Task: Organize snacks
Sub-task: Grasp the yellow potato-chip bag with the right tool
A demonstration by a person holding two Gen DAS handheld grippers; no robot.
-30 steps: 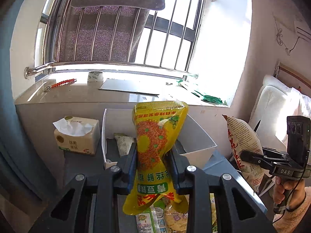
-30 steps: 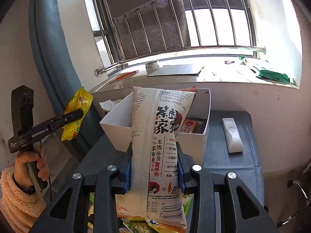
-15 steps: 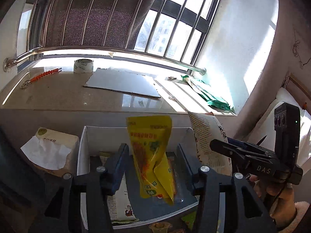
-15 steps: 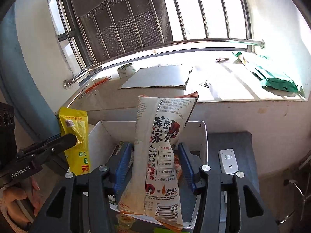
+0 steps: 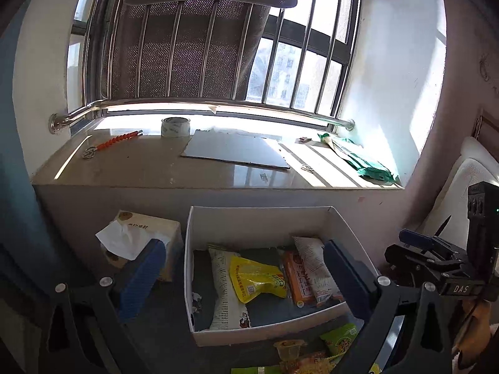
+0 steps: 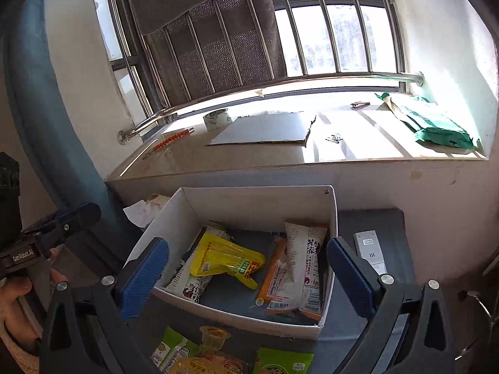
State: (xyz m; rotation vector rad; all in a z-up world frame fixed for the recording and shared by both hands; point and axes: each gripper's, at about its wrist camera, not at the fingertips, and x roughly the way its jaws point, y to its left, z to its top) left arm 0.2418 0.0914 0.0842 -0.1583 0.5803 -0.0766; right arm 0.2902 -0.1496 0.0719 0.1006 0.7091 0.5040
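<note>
Yellow packet and white packet, clamped half a second ago, now lie inside white box at worktop's window edge. Left tool, right tool: both spread, empty. Loose snacks remain at near edge.

Hard daylight pours through the barred window, blowing out the panes and laying striped glare and bar shadows across the sill. Below it the white box and desk sit in dim, bluish shade. Both fisheye views bend straight lines strongly and darken to black at the corners. Focus is fairly sharp centrally, softer toward the rims.
</note>
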